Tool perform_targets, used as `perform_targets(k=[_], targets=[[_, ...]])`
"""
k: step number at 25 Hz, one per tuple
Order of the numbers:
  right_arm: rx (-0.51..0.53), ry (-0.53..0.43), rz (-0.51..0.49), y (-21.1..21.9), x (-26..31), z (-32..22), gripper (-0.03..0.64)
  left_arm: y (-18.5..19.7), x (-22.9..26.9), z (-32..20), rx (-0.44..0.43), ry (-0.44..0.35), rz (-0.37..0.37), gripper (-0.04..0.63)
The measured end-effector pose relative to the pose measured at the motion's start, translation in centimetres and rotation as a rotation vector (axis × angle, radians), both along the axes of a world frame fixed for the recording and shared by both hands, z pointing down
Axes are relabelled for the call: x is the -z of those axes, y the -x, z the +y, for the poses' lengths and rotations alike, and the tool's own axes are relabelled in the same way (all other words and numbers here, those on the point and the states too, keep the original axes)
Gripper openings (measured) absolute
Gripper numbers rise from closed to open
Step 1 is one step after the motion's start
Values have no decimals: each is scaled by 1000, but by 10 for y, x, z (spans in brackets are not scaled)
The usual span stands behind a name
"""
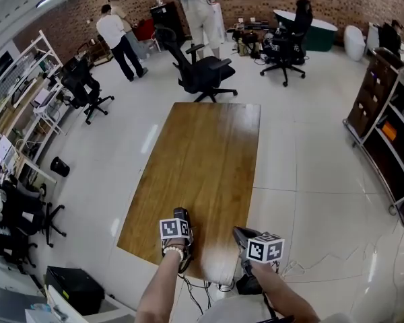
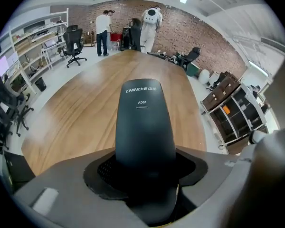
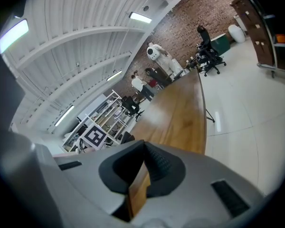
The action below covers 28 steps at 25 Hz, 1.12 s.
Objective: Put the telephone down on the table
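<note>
We're at the table's (image 1: 202, 160) 6 o'clock end w/ the telephone (image 2: 145, 127) clamped in left gripper (image 2: 145, 174) fingers, not released yet; right gripper (image 3: 142, 148) fingers closed, empty.

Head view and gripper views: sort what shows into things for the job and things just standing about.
For the job:
telephone, held in the left gripper
wooden table, where it goes

Just about:
right gripper, holding nothing
office chairs
shelves
people by the brick wall
</note>
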State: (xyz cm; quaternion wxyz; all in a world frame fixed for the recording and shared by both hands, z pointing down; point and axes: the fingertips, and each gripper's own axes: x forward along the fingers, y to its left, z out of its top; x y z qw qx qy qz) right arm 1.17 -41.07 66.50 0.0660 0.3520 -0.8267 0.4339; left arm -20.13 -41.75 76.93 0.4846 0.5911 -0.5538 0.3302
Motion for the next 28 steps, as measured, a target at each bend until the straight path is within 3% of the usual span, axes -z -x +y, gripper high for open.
perform_targets(k=[7,17,28], targets=[[-42,88,-19,-22,-28,-10,8,8,-36,-17,-21,138,-116,281],[-75,119,-37,-35,-41,-24,8,7,-54,-20,-25,195,-50,281],[-78,114,-43,-29,-37,-37,8,7,-57,-19,-97,267,-144,304]])
